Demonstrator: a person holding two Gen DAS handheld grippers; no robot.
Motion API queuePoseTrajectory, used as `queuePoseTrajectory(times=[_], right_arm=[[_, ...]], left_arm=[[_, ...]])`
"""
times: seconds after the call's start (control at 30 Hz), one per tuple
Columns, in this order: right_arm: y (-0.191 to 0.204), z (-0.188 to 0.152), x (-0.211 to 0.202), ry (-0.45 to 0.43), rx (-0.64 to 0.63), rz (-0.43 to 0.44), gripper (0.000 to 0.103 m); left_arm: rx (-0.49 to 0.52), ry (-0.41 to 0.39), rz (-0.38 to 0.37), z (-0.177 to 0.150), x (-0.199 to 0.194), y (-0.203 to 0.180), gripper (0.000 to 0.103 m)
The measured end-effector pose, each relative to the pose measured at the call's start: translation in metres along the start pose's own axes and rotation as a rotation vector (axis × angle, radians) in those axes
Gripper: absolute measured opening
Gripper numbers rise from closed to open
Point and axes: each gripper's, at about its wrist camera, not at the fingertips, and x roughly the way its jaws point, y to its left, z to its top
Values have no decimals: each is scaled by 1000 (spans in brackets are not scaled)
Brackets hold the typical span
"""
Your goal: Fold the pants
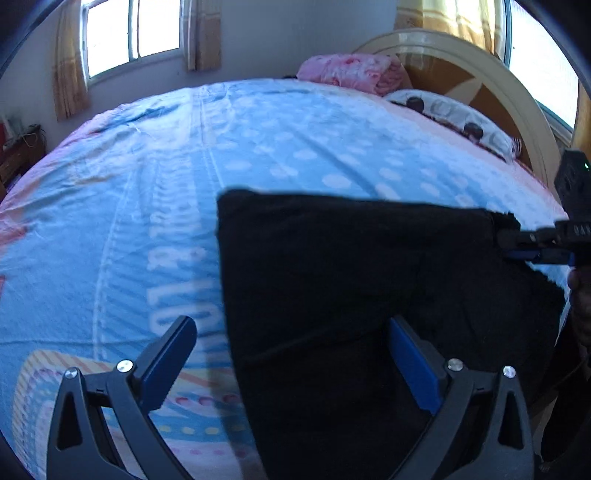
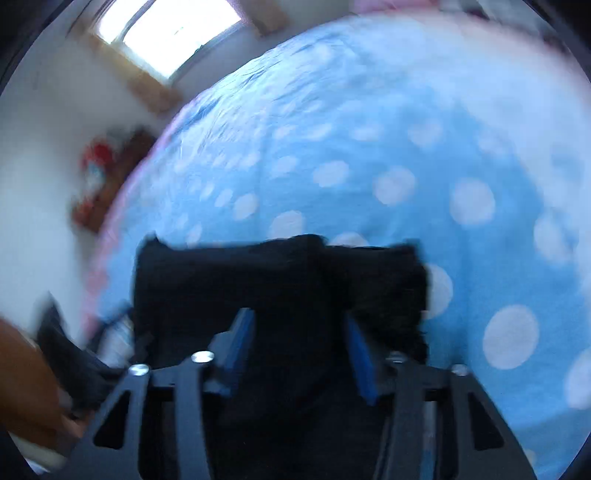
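The black pants (image 1: 351, 280) lie folded into a thick block on the blue dotted bed cover (image 1: 258, 147). My left gripper (image 1: 293, 358) hangs open and wide over their near left part, its left finger (image 1: 177, 354) above the cover and its right finger (image 1: 410, 362) above the cloth. At the pants' fuzzy right corner is my right gripper (image 1: 517, 245). In the blurred right wrist view, the right gripper (image 2: 300, 349) has its blue pads apart with the black pants (image 2: 288, 273) filling the gap. No squeeze on the cloth shows.
A folded pink blanket (image 1: 351, 72) and a patterned pillow (image 1: 450, 118) lie at the bed's head, by the curved headboard (image 1: 498, 81). Beyond the bed's far side is a window (image 1: 133, 33). A hand (image 2: 29, 387) shows at the lower left.
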Motion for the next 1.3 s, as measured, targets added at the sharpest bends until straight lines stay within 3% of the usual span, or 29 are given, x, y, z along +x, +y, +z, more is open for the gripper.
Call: queuePoseTrajectory(times=[0.13,0.17,0.27,0.33,0.4,0.47,0.53,0.63,0.77,0.93,1.0,1.13,1.2,1.3], right_arm=[[23,-9,-26,-38,-72,-64,47],[32,-11,-33,-63,-88,-58,52],[58,-7,-30,-83,-117,10,55],[83,-5,-13,-51,-171,75,59],[100,-4,12,-28,-238,30,60],[94,2,42,31,-212,-81,60],[81,10,49,21,-164,-40,60],[84,11,46,23,-179,-49,60],[95,-3,23,-21,-223,-84,60],[106,-45,-24,-85,-283,25,61],[112,-65,-25,-56,-311,71,62],[112,-91,-5,13,-344,70,62],[100,-94,13,36,-306,-8,62],[81,-89,23,36,-233,40,62]], left_arm=[[29,-81,76,22,-12,12,103],[18,-83,93,29,-9,18,103],[24,-46,144,39,13,29,103],[19,-20,150,45,28,34,103],[10,20,134,43,43,38,103],[2,14,124,45,49,39,103],[-8,25,118,47,53,39,103],[-26,31,111,50,47,43,103],[-36,-42,119,38,0,43,103],[-47,-56,61,-8,-48,33,103],[-46,-37,60,-22,-49,25,103],[-38,42,65,-47,-29,8,103],[-54,63,57,-53,-19,7,103],[-63,67,53,-53,-17,7,103]])
